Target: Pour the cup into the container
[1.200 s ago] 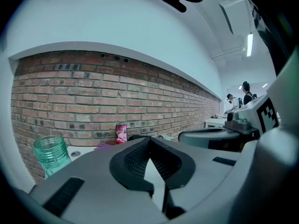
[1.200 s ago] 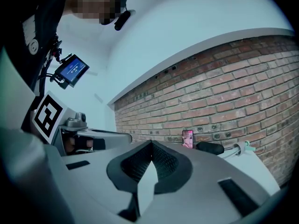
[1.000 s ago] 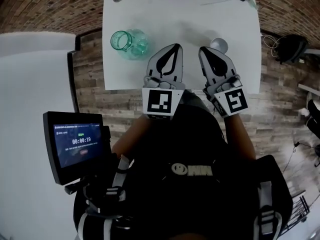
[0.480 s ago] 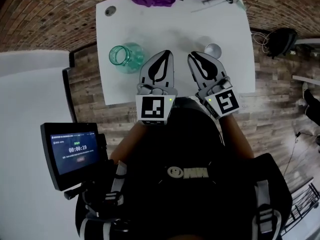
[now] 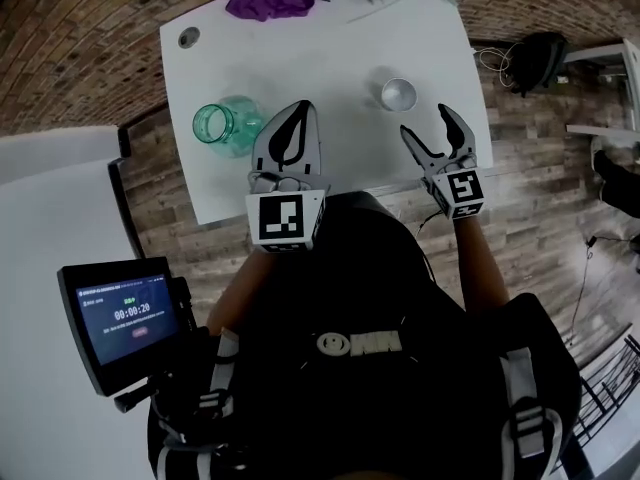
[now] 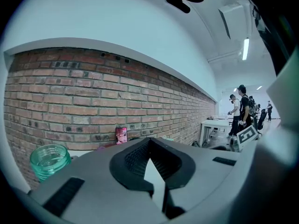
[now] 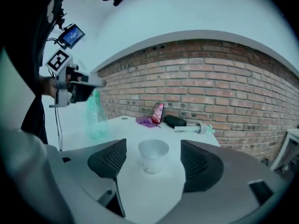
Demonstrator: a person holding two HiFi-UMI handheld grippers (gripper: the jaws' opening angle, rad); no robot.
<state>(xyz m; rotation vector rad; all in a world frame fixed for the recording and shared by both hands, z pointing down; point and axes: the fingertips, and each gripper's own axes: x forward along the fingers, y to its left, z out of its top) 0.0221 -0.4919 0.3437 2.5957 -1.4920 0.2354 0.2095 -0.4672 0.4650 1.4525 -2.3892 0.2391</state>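
Opening your right gripper (image 5: 428, 128) was the only step under way. Its jaws had just been spreading and stood wide apart, with nothing pinched between them. The cup (image 7: 153, 157) stood upright on the white table (image 5: 320, 58), just beyond the fingertips and in line with the gap between them. It was clear of both pads. What the cup held could not be made out.

Your left gripper (image 5: 298, 110) had its fingers pressed together on nothing. The green glass container (image 5: 222, 126) stood upright with its mouth open, near the left side of those fingers and apart from them. It was well apart from the cup.

Judged from this layout, the task was at its start — no part of the pour had been completed. The cup had not been gripped or lifted, and the container had received nothing.

Steps that remained for you:
- advance the open fingers around the cup and close them on its wall;
- lift the cup and carry it past the left fingers to the container's mouth;
- tilt it to empty it.
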